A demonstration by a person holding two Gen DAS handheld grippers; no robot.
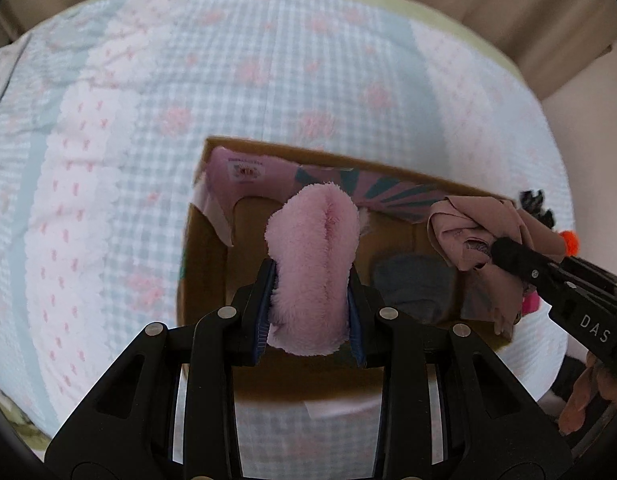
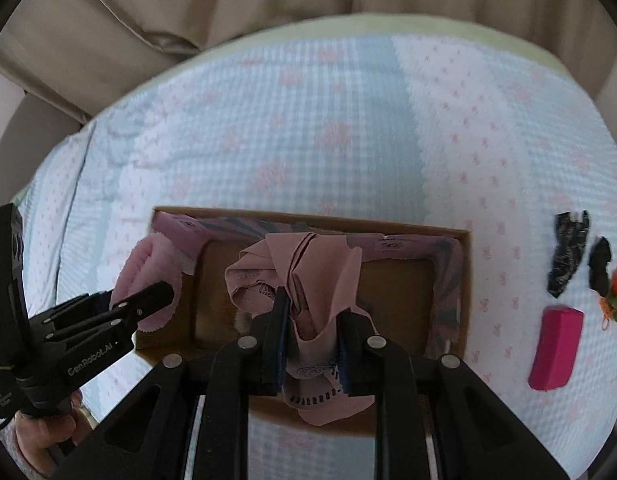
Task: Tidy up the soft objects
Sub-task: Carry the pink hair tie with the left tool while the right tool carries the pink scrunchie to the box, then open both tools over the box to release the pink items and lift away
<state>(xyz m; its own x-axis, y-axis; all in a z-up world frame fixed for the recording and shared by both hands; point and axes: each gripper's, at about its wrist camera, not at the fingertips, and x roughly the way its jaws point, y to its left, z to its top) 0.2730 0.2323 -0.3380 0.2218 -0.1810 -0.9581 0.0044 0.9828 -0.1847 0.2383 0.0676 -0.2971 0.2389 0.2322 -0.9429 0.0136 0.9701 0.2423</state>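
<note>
Quilted bedding [image 2: 348, 128] carries an open cardboard box [image 2: 464, 280] directly below both claws, so the left claw [image 1: 310, 280], clenched on a fluffy pink cloth [image 1: 312, 240], and the right claw [image 2: 312, 320], clenched on a mauve garment [image 2: 308, 264], should probably release low inside its walls.

A cardboard box [image 2: 466, 280] is being supported on the bedspread [image 2: 348, 120]. Two soft items are being held over its opening: a fluffy sock [image 1: 312, 256] at left, a cloth garment [image 2: 304, 280] at right. Small objects [image 2: 568, 256], possibly hair ties, are lying right of the box.
</note>
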